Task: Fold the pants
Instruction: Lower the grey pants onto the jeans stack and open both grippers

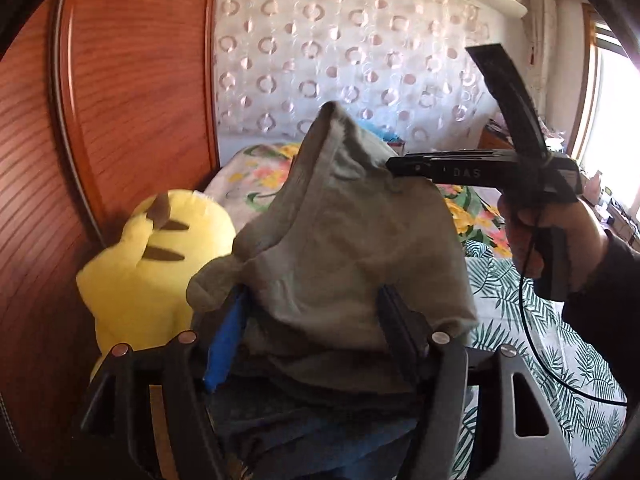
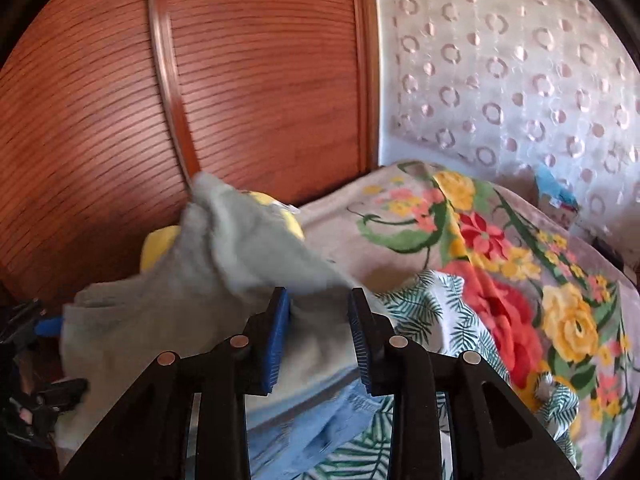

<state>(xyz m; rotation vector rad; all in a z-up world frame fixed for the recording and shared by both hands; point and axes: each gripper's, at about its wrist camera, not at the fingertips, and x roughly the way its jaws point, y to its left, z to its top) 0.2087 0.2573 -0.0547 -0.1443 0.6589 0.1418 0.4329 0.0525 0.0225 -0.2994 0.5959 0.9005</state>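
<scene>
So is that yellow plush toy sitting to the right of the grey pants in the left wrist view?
No, the yellow plush toy lies left of the grey pants, against the wooden wardrobe door.

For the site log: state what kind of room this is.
Most likely a bedroom: a bed with a flowered blanket, a yellow plush toy beside a wooden wardrobe door, and a curtain behind.
</scene>
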